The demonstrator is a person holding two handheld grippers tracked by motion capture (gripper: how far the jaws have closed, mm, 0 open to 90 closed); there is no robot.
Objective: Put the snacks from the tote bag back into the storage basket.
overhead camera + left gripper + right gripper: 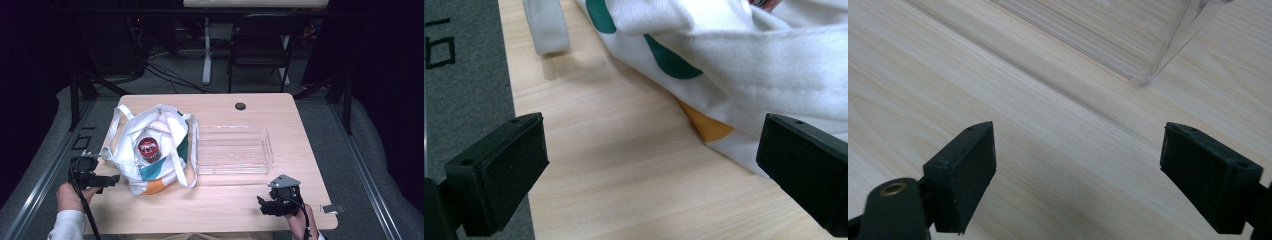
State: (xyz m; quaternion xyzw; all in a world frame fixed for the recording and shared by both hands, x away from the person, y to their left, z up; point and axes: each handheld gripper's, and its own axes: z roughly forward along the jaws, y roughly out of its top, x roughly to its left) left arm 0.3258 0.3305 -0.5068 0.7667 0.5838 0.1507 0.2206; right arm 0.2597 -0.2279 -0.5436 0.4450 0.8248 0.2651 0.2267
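The light wooden table carries everything here, and both hand-held grippers sit low at its near edge, well apart from each other. The white cloth tote bag, printed with green and orange patches, lies just ahead and to the right of the left gripper, its mouth open upward. In the left gripper view the bag's lower hem runs close past the right-hand jaw, with one orange patch near that jaw, and a pale strap lies on the wood farther ahead. The clear plastic tray stands ahead and a little to the left of the right gripper, just beside the bag; in the right gripper view its near corner rises beyond the jaws. A round red can sits upright inside the bag, ahead and right of the left gripper. The left gripper's jaws stand wide apart over bare wood, with nothing between them. The right gripper's jaws are likewise spread wide and empty.
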